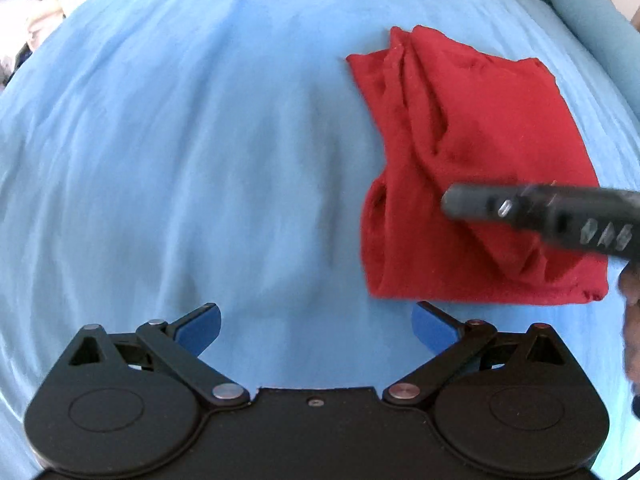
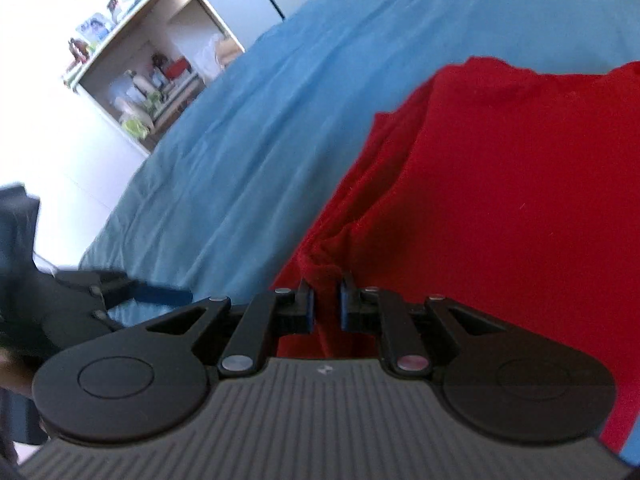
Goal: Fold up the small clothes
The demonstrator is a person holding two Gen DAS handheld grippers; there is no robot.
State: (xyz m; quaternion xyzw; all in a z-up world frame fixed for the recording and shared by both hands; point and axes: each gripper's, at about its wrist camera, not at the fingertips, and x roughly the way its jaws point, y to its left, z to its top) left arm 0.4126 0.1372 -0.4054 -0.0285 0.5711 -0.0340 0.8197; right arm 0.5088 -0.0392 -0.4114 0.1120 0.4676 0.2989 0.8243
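Observation:
A red garment [image 1: 460, 128], folded into a rumpled rectangle, lies on the light blue bed sheet [image 1: 200, 140] at the right of the left wrist view. My left gripper [image 1: 316, 316] hangs open over bare sheet just left of the garment's near corner, with nothing between its blue pads. In that view my right gripper [image 1: 452, 200] reaches in from the right as a black bar across the cloth. In the right wrist view my right gripper [image 2: 326, 292] has its pads nearly together on a raised fold at the edge of the red garment [image 2: 500, 200].
The blue sheet [image 2: 280, 120] stretches far to the left and behind the garment. A blue bolster [image 1: 592, 12] lies at the bed's far right. A shelf unit [image 2: 152, 80] with small items stands beyond the bed. A hand [image 1: 632, 320] shows at the right edge.

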